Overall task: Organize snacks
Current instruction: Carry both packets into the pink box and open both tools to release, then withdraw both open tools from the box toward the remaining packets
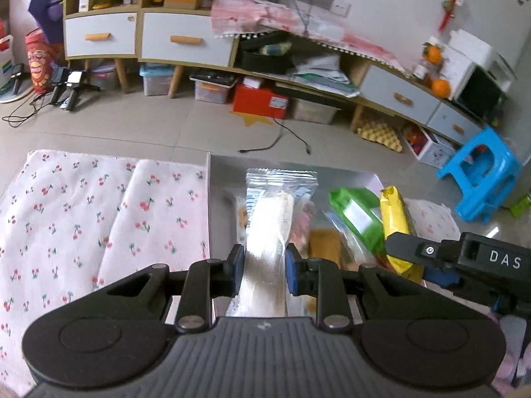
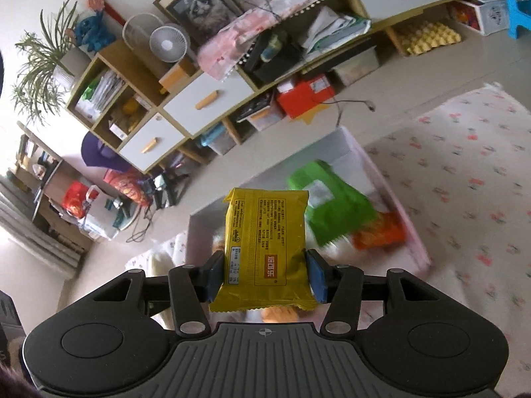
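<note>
The lower end of the clear-wrapped pale snack bar (image 1: pixel 270 229) is cut off behind the left gripper's body, and the packets under it in the white box (image 1: pixel 298 169) are blurred beyond reading. The green packet (image 2: pixel 332 205) is smeared by motion in the right wrist view; an orange packet (image 2: pixel 381 232) at its 4 o'clock is equally soft.

The left gripper (image 1: pixel 264 265) tilts downward over the box, its blue pads clenched on the snack bar. The right gripper (image 2: pixel 265 272) also points downward, grasping the yellow packet (image 2: pixel 265 238) by its side edges above the box. In the left view it enters from 3 o'clock. The cherry-print cloth (image 1: pixel 99 215) lies at the box's 9 o'clock.
</note>
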### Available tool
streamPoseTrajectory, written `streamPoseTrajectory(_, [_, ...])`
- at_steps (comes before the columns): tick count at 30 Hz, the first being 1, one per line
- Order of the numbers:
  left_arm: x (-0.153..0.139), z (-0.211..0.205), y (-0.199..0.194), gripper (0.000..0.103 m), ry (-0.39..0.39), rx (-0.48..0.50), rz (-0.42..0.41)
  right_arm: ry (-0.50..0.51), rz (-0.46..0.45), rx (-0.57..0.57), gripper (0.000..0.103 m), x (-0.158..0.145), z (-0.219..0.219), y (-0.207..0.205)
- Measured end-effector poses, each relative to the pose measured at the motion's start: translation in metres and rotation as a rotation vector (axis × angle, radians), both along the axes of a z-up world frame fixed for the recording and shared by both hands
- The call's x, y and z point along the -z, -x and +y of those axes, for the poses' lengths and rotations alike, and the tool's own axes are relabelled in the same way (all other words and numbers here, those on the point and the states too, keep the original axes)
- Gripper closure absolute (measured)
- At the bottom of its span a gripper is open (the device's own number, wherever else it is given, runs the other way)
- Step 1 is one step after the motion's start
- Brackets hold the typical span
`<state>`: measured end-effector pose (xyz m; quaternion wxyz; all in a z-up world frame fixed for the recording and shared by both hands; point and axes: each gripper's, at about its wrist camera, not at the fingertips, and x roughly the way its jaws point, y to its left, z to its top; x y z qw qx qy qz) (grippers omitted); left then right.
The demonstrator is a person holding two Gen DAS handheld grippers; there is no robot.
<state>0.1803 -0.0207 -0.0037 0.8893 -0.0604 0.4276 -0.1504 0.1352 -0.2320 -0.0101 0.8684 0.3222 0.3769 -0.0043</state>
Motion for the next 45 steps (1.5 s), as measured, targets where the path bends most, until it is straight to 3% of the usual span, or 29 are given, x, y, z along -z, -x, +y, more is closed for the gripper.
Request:
streamPoseTrajectory(9, [0.009, -0.004, -0.022, 0.080, -0.034, -0.019, -0.015, 0.003, 0.037, -0.015, 0.052, 0.015, 0.007, -0.045])
streamPoseTrajectory(18, [0.017, -0.005, -0.027, 0.079, -0.057, -0.007, -0.052, 0.071, 0.055, -0.028, 0.049, 0.025, 0.011, -0.050])
streamPoseTrajectory(21, [0.016, -0.002, -0.024, 0.062, -0.015, 0.008, -0.073, 0.077, 0.048, -0.013, 0.049, 0.023, 0.010, -0.049])
streamPoseTrajectory(25, [0.008, -0.003, -0.019, 0.047, -0.034, -0.001, -0.103, 0.046, 0.048, -0.009, 0.035, 0.018, 0.006, -0.046])
streamPoseTrajectory(45, [-0.013, 0.005, 0.038, 0.031, -0.065, 0.033, -0.073, 0.132, 0.038, -0.027, 0.030, -0.032, 0.014, 0.013])
